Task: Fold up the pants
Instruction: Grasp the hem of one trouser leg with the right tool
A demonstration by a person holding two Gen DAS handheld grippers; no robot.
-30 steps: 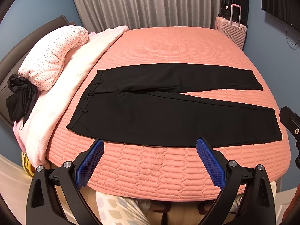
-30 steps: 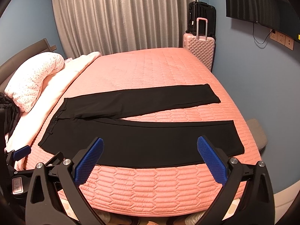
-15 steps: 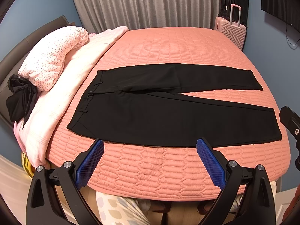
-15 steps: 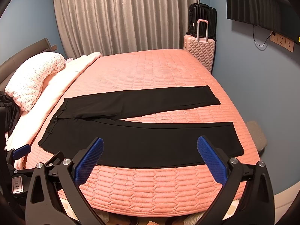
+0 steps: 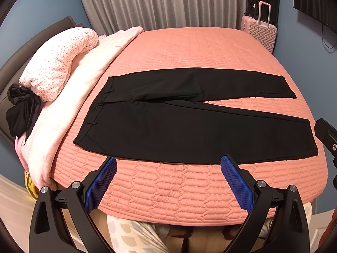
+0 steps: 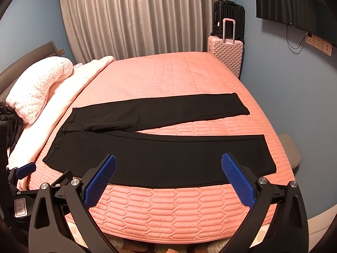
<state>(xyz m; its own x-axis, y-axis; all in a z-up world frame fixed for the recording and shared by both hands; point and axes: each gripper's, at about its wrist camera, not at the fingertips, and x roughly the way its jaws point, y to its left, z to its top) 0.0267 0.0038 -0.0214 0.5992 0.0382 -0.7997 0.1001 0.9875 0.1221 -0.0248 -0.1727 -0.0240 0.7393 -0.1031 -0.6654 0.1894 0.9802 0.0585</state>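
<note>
Black pants (image 5: 168, 126) lie flat on the pink quilted bed (image 5: 189, 48), waistband to the left, both legs stretching right in a narrow V. The right wrist view shows the same pants (image 6: 160, 156) spread across the bed (image 6: 168, 73). My left gripper (image 5: 168, 163) hovers open over the near bed edge, just short of the near leg's hem line, holding nothing. My right gripper (image 6: 168, 161) is also open and empty, its blue pads framing the near leg from above. Part of the left gripper (image 6: 25, 170) shows at the far left of the right wrist view.
A rolled dotted duvet (image 5: 61, 63) and pale pink blanket (image 5: 69, 109) cover the bed's left side, with a black garment (image 5: 21, 109) beside them. A pink suitcase (image 6: 226, 52) and a black one (image 6: 228, 16) stand by the curtain. A grey stool (image 6: 289, 149) sits at the right.
The right wrist view has shifted slightly, as the right gripper rose a little. The pants have not moved and both grippers stay open.
</note>
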